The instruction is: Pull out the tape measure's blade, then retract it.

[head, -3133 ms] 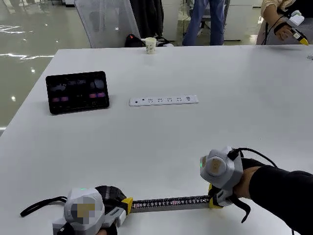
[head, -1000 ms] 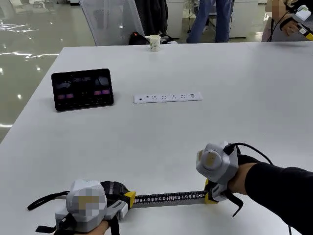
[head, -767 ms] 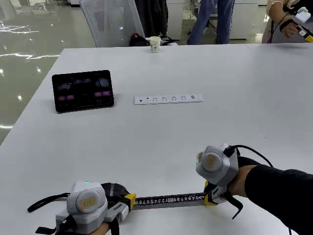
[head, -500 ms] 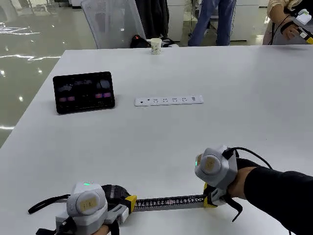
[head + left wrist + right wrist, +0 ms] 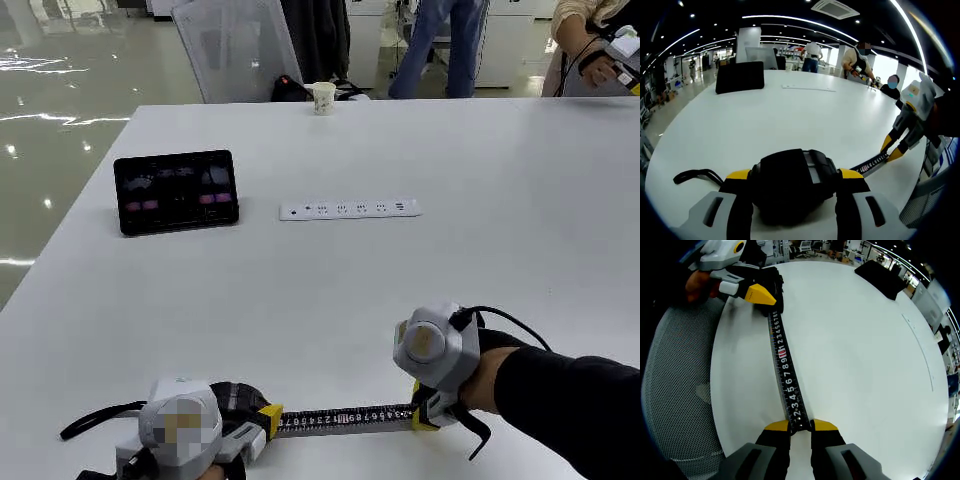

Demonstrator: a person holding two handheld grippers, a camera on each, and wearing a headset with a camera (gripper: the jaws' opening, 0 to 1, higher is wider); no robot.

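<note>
While the tape measure [image 5: 790,192] is lying near the left end of the front edge of the white table [image 5: 450,170], the left gripper [image 5: 795,175] is clamping its black body from both sides with the yellow-tipped jaws. A black strap [image 5: 95,420] is lying on the table to the left of the body. The blade [image 5: 340,419] is coming out of the body to the right, flat along the table edge. The right gripper [image 5: 801,426] is pinching the blade's end, with its jaws closed on it.

The head view is giving this whole row at once. It is also showing a dark tablet [image 5: 177,190], a white power strip [image 5: 350,210] and a paper cup [image 5: 323,97] farther back, well apart from both grippers.

The left gripper view is looking over the black body, so a short part of the blade is appearing to the right of it, with the right gripper tilted down onto its end.

The right gripper view is looking along the blade toward the left gripper. The printed numbers are reading clearly there, with the low ones nearest its jaws. A grey mesh surface [image 5: 675,390] is showing beside the table edge.
</note>
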